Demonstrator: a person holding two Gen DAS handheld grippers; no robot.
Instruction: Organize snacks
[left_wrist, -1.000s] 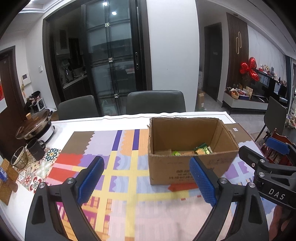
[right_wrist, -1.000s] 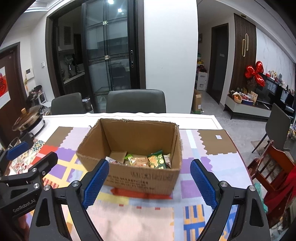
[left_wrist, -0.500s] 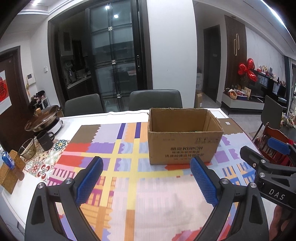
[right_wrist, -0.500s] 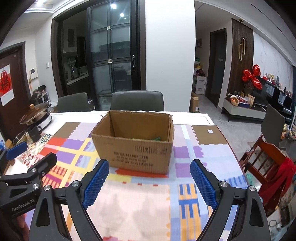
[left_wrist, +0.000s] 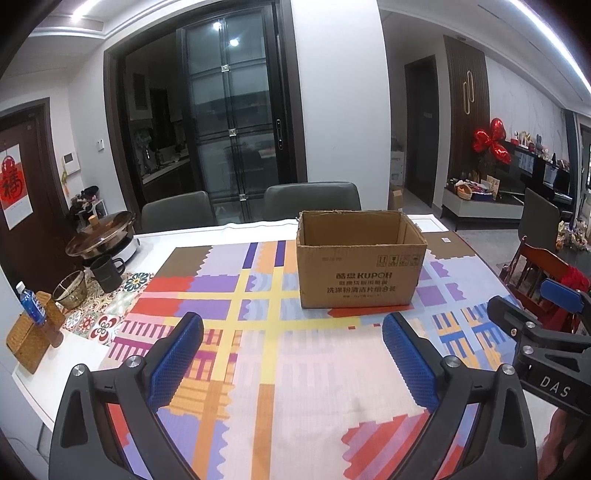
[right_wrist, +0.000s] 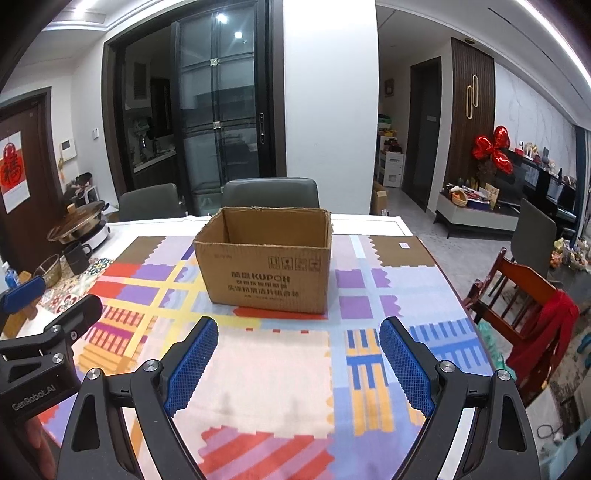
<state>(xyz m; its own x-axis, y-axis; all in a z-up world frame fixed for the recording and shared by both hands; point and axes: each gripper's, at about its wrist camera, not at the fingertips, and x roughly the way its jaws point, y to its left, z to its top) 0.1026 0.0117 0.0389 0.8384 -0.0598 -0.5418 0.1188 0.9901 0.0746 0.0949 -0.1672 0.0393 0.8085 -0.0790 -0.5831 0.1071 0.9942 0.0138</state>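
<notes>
The cardboard box (left_wrist: 360, 258) stands upright, top open, on the patterned cloth (left_wrist: 288, 369) of the worktop (left_wrist: 184, 236). Nearer than the box, left hand-held gripper (left_wrist: 291, 345) and right hand-held gripper (right_wrist: 298, 341) hover side by side, jaws spread wide, nothing between them. Left of the box sits a lidded pot (left_wrist: 101, 238).
</notes>
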